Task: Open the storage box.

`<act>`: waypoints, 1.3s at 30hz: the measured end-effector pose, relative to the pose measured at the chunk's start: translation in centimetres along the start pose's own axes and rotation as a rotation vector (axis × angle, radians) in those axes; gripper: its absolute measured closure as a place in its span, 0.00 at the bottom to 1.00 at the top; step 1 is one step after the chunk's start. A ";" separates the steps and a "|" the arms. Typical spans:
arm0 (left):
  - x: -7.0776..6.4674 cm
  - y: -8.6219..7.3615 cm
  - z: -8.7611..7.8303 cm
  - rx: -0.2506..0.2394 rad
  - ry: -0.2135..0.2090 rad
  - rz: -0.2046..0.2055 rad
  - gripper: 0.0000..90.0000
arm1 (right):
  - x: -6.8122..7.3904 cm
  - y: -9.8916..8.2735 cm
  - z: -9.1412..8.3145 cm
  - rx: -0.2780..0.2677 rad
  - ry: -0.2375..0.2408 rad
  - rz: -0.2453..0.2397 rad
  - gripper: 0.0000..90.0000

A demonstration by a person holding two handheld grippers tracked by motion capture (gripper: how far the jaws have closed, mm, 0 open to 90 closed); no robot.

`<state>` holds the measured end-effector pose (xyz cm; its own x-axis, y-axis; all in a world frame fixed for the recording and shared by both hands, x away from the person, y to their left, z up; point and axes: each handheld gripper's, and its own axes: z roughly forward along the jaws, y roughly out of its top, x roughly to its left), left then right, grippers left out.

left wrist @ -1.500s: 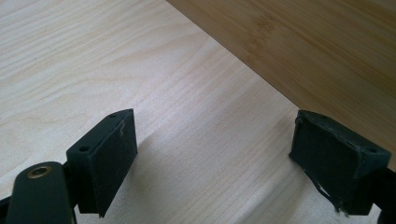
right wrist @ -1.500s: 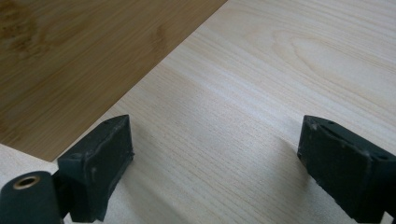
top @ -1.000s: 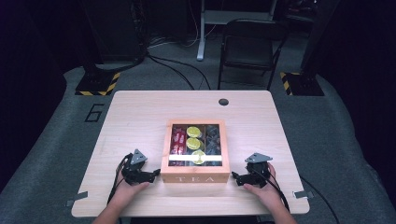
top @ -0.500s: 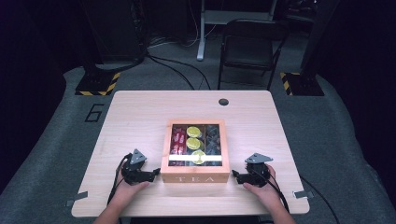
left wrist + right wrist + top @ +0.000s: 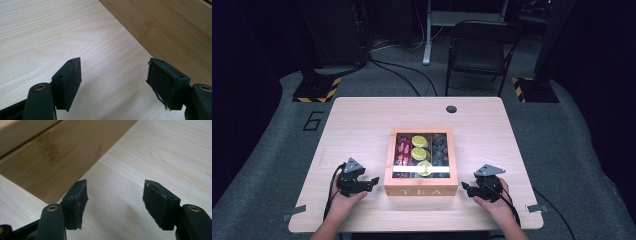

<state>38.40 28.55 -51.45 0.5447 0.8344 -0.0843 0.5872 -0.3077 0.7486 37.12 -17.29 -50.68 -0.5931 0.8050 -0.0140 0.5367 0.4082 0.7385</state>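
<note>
Dark room, grey carpet, a folding chair (image 5: 477, 52) beyond the far edge of a pale wooden desk (image 5: 362, 120). On the desk, close to the near edge and about midway along it, a wooden tea box (image 5: 421, 186) with a clear lid, sachets and yellow rounds visible in its compartments. Left gripper (image 5: 373, 182) just beside the box's left wall, right gripper (image 5: 464, 187) just beside its right wall; both parted with nothing between the pads, jaws just been closing, bare desk between them in each gripper view. Probably rigid and moderately heavy, smooth sides likely slippery, lid pane likely fragile. Best taken by both side walls together, low down, kept level.
</note>
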 end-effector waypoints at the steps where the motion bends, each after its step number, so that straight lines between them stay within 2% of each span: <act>1: 0.0 0.0 -0.1 -0.006 0.004 0.001 0.32 | 0.0 0.0 -0.1 -0.004 -0.003 0.002 0.40; 8: -0.4 0.3 -1.2 -0.031 -0.009 -0.011 0.34 | -0.1 0.2 -0.6 -0.016 0.013 0.020 0.40; 10: -0.6 0.3 -1.4 -0.030 -0.025 -0.022 0.34 | -0.1 0.2 -0.8 -0.013 0.018 0.020 0.40; 19: -1.2 0.6 -2.4 -0.034 -0.042 0.002 0.37 | 0.1 0.5 -1.4 -0.042 0.027 0.026 0.40; 23: -1.3 0.7 -2.8 -0.047 -0.055 -0.020 0.38 | 0.3 0.8 -1.7 -0.053 0.032 0.023 0.41; 27: -1.5 0.9 -3.1 -0.057 -0.060 -0.024 0.38 | 0.6 1.2 -2.2 -0.065 0.039 0.011 0.41; 33: -1.8 1.1 -3.8 -0.068 -0.045 -0.010 0.38 | 0.9 1.5 -2.9 -0.070 0.050 0.029 0.42; 39: -2.5 1.5 -4.5 -0.071 -0.047 0.015 0.38 | 1.0 1.7 -3.6 -0.081 0.057 0.011 0.44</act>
<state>35.25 28.08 -47.16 0.5813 0.8073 -0.1019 0.5358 -0.2855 0.7946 35.30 -17.29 -47.02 -0.6217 0.7826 0.0314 0.4948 0.3614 0.7903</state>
